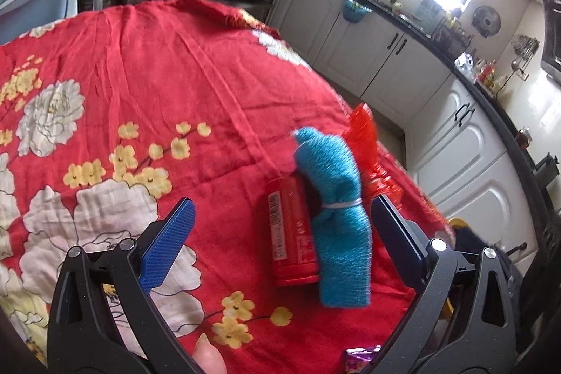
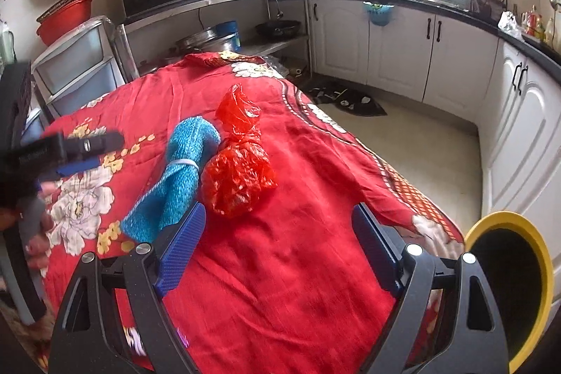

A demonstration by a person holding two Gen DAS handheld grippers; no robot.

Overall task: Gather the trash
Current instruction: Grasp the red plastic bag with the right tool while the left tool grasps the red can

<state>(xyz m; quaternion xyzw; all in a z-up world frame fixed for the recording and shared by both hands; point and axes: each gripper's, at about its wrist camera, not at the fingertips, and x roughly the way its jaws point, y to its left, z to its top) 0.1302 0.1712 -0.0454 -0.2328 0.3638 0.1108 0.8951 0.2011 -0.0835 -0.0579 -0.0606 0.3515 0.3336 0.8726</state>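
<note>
A red can (image 1: 292, 233) lies on the red flowered tablecloth (image 1: 140, 65). Against its right side lies a blue knitted cloth (image 1: 336, 216) tied with a white band. Behind that sits a tied red plastic bag (image 1: 368, 142). My left gripper (image 1: 280, 209) is open just above them, with the can and the cloth between its blue fingers and no pad touching. In the right wrist view the red bag (image 2: 238, 177) and the blue cloth (image 2: 175, 188) lie just ahead of my right gripper (image 2: 278, 216), which is open and empty. The can is hidden there.
A yellow-rimmed bin (image 2: 515, 286) stands off the table's right edge. A purple wrapper (image 1: 361, 358) lies at the table's near edge. White cabinets (image 2: 403, 48) and a counter ring the room. The left gripper's body (image 2: 63, 149) and a hand show at left.
</note>
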